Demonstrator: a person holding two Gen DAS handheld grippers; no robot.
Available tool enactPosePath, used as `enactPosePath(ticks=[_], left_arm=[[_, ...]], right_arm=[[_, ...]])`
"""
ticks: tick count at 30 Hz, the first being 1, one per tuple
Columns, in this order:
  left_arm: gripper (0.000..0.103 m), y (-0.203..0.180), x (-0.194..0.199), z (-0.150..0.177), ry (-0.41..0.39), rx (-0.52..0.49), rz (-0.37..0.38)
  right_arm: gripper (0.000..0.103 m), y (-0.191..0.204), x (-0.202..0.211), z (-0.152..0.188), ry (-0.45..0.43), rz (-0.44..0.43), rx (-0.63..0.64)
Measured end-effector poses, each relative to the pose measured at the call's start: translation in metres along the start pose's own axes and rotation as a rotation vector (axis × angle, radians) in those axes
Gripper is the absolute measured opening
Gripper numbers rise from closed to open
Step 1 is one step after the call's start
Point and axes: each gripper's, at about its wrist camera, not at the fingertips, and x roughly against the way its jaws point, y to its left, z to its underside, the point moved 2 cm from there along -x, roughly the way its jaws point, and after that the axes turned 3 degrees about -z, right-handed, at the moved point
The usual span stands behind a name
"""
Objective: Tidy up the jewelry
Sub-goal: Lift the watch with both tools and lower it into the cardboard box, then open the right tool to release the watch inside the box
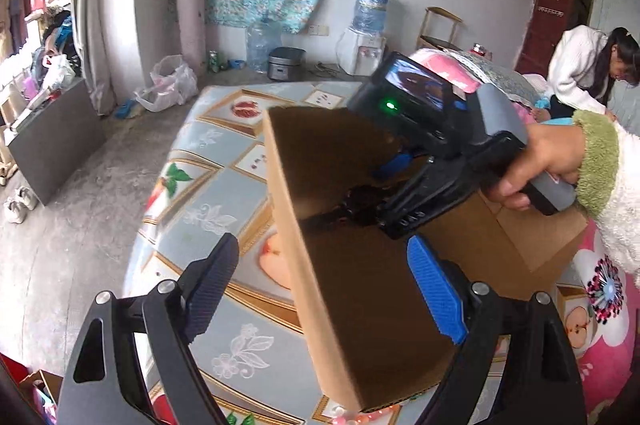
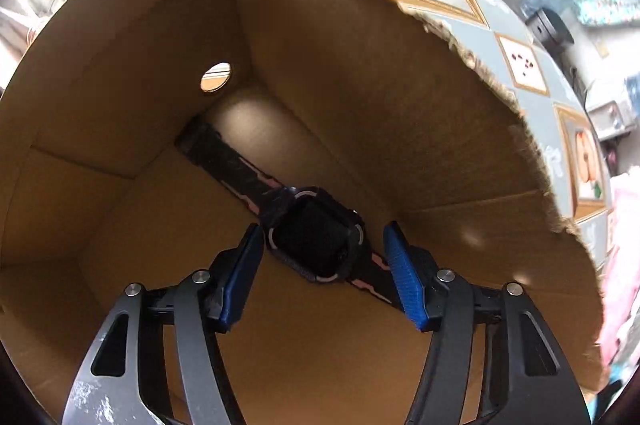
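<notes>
Item one — cardboard box (image 1: 360,285), brown, open at the top, standing on the desk (image 1: 224,201) with its patterned fruit-and-flower cover. It serves as the collecting place, and its tall walls keep whatever is dropped in from sliding off the cloth. One wall has a small round hole (image 2: 216,77) low down near a corner.

Item two — watch (image 2: 316,241), black case with a dark strap edged in pink, lying flat on the box floor with the strap stretched out toward the far corner. It looks set down, face up, rather than carried.

Item three — right gripper (image 2: 324,265), reaching down inside the box. Its jaws stand apart on either side of the watch case, with a visible gap at each blue pad, so nothing is gripped. Judged from the pose, this is either a release just made or a grasp about to be made; the views do not say which.

Item four — left gripper (image 1: 324,289), held outside and above the near box wall, jaws wide apart and empty, straddling the wall without touching it. It seems parked there to stay clear, or ready to steady the box.

Item five — a second person (image 1: 584,69) in white, bent over at the far side of the room, uninvolved.
</notes>
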Motion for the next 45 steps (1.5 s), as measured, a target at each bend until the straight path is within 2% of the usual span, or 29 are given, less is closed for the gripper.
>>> enactPosePath(ticks=[5, 10, 13, 18, 21, 24, 27, 30, 34, 37, 39, 42, 45], left_arm=[[0.084, -0.005, -0.004, 0.005, 0.035, -0.004, 0.054], [0.084, -0.008, -0.004, 0.004, 0.031, -0.009, 0.053], [0.084, -0.009, -0.004, 0.003, 0.034, -0.003, 0.053], [0.084, -0.01, -0.001, 0.003, 0.027, -0.01, 0.044], [0.084, -0.011, 0.002, 0.001, 0.015, -0.01, 0.036], [0.084, -0.009, 0.008, 0.001, 0.0, 0.0, 0.025], [0.084, -0.008, 0.018, 0.001, -0.021, 0.015, 0.031], [0.085, -0.006, 0.026, 0.001, -0.034, 0.027, 0.04], [0.085, -0.003, 0.033, 0.003, -0.029, 0.035, 0.041], [0.086, -0.005, 0.035, 0.007, -0.022, 0.026, 0.033], [0.086, -0.008, 0.035, 0.009, -0.013, 0.022, 0.028], [0.086, -0.011, 0.036, 0.014, -0.01, 0.017, 0.03], [0.088, -0.013, 0.036, 0.017, -0.006, 0.019, 0.041]], right_arm=[[0.058, -0.016, -0.005, 0.006, -0.014, -0.042, -0.133], [0.056, -0.032, -0.001, 0.014, -0.029, -0.054, -0.255], [0.054, -0.03, 0.001, 0.016, -0.04, -0.038, -0.241], [0.059, -0.018, 0.014, 0.017, -0.056, 0.017, -0.196], [0.062, -0.015, 0.033, 0.021, -0.076, 0.008, -0.202], [0.065, -0.011, 0.071, 0.03, -0.148, 0.019, -0.214], [0.072, -0.002, 0.116, 0.05, -0.254, 0.038, -0.254], [0.078, 0.005, 0.166, 0.088, -0.393, 0.071, -0.331], [0.079, 0.015, 0.198, 0.133, -0.53, 0.074, -0.474], [0.08, 0.008, 0.207, 0.149, -0.555, 0.084, -0.566], [0.08, 0.024, 0.21, 0.16, -0.554, 0.108, -0.6], [0.084, 0.028, 0.217, 0.196, -0.567, 0.075, -0.646], [0.084, 0.035, 0.209, 0.209, -0.566, 0.051, -0.687]])
